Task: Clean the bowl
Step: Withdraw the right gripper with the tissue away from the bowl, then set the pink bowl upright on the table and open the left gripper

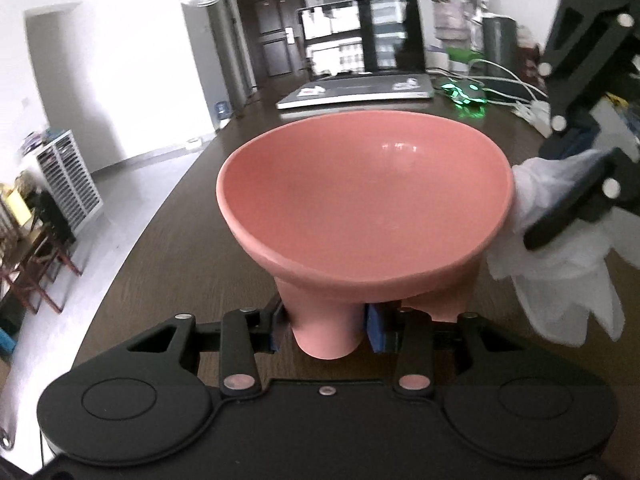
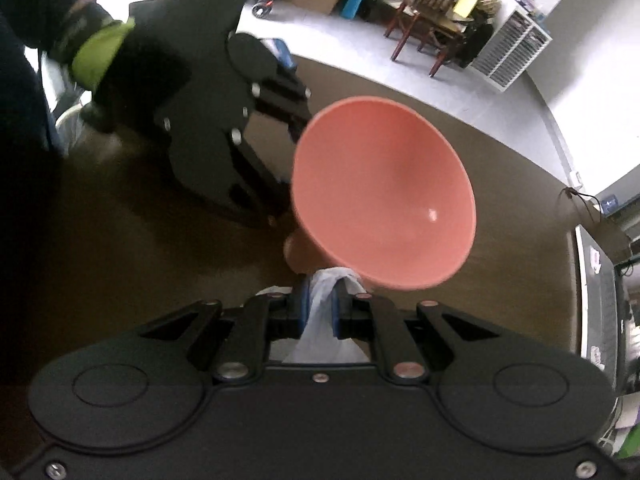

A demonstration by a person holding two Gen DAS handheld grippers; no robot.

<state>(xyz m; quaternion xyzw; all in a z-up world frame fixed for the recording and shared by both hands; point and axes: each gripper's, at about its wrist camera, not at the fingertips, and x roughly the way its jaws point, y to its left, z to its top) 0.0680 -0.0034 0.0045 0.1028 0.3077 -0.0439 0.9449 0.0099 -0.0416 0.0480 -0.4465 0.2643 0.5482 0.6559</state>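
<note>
A pink bowl [image 1: 360, 196] with a tall foot is held above the dark wooden table [image 1: 168, 248]. My left gripper [image 1: 326, 330] is shut on the bowl's foot, its blue pads on either side. In the right wrist view the same bowl [image 2: 384, 196] tilts with its opening towards the camera. My right gripper [image 2: 320, 308] is shut on a white crumpled tissue [image 2: 320, 312], just outside the bowl's near rim. From the left wrist view the tissue [image 1: 560, 248] and the right gripper [image 1: 576, 200] sit against the bowl's right rim. The left gripper [image 2: 280, 152] shows behind the bowl.
An open laptop [image 1: 360, 60] stands at the table's far end, with a green-lit mouse [image 1: 464, 96] and white cables [image 1: 516, 88] beside it. Off the table's left edge are a white shelf unit [image 1: 68, 180] and wooden chairs [image 2: 432, 12]. A person's green-cuffed sleeve [image 2: 100, 56] holds the left gripper.
</note>
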